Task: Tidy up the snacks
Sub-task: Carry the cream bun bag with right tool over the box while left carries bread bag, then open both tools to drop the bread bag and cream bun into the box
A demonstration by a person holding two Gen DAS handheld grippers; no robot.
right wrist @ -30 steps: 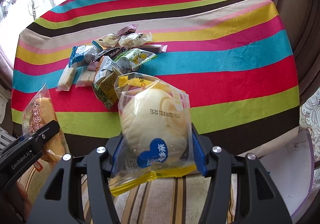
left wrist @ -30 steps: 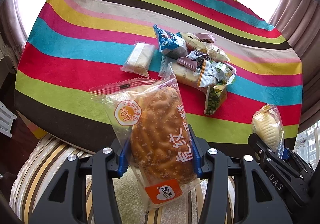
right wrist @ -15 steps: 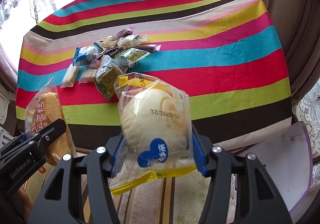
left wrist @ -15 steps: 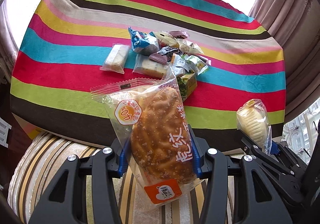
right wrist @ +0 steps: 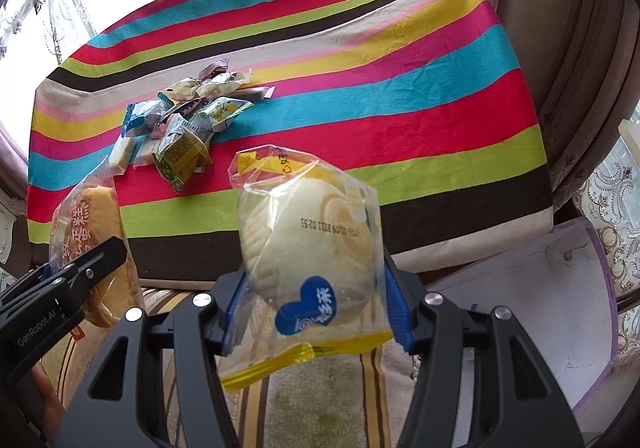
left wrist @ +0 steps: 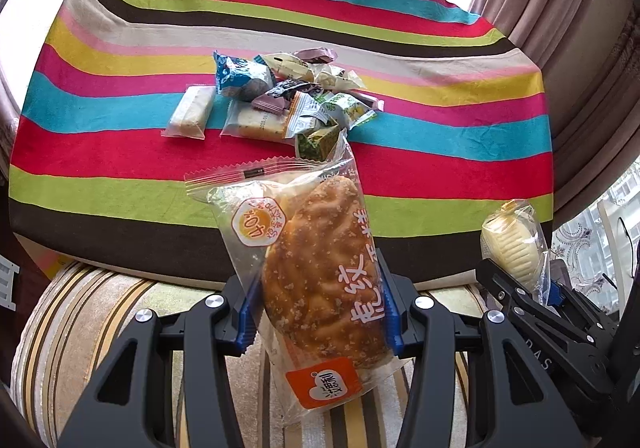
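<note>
My left gripper (left wrist: 318, 318) is shut on a brown bread loaf in a clear wrapper (left wrist: 320, 268), held upright above the striped seat cushion. The right gripper (right wrist: 314, 306) is shut on a pale round bun in a clear bag (right wrist: 308, 248). Each view shows the other gripper at its edge: the bun (left wrist: 512, 244) at the right, the bread loaf (right wrist: 96, 244) at the left. A pile of several small wrapped snacks (left wrist: 288, 103) lies mid-table on the striped cloth (left wrist: 120, 151), also visible as the snack pile (right wrist: 184, 123) in the right wrist view. Both grippers hang in front of the table's near edge.
A striped cushion (left wrist: 88, 320) lies below the grippers. A white and purple container (right wrist: 552, 296) stands at the lower right beside the table. Curtains (right wrist: 568, 27) hang on the right side. Bright windows are behind the table.
Both grippers have pulled back from the table with their packages; the table and snack pile look smaller and farther, and more of the cushion and the white container shows.
</note>
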